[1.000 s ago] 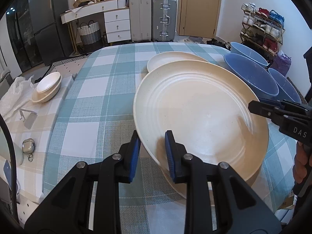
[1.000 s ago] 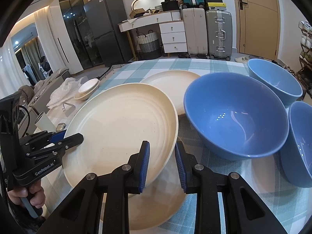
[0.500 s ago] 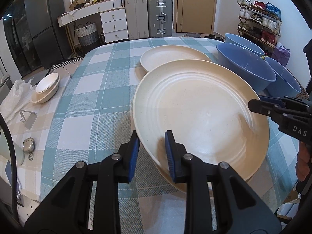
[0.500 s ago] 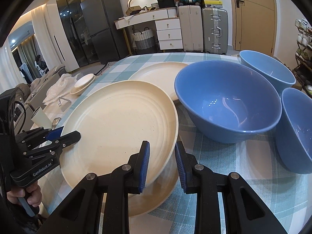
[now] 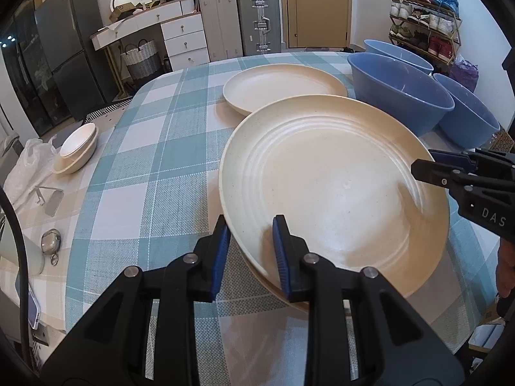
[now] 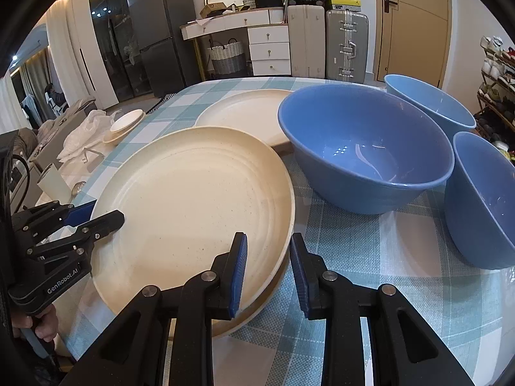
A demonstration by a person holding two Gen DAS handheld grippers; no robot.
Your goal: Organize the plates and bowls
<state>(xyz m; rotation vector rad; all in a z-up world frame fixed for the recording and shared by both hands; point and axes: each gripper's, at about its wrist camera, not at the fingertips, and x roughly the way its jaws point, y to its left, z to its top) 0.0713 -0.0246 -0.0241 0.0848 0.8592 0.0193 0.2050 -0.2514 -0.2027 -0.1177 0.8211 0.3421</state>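
**A:** Left wrist view?

**B:** The left gripper (image 5: 249, 244) clenched the near rim of the large cream plate (image 5: 331, 186), held just above another plate (image 5: 283, 292) on the checked table (image 5: 135, 167). Stacking seemed underway.

**A:** Right wrist view?

**B:** The right gripper (image 6: 268, 270) pinched its opposite rim (image 6: 283, 244). The plate looked ridged and speckled; next, lowering it level, releasing together.

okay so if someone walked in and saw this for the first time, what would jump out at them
A big cream plate fills the middle, straddled at opposite rims by the left gripper and right gripper, just above a second cream plate on the checked tablecloth. Three blue bowls crowd its right side. Another cream plate lies behind.
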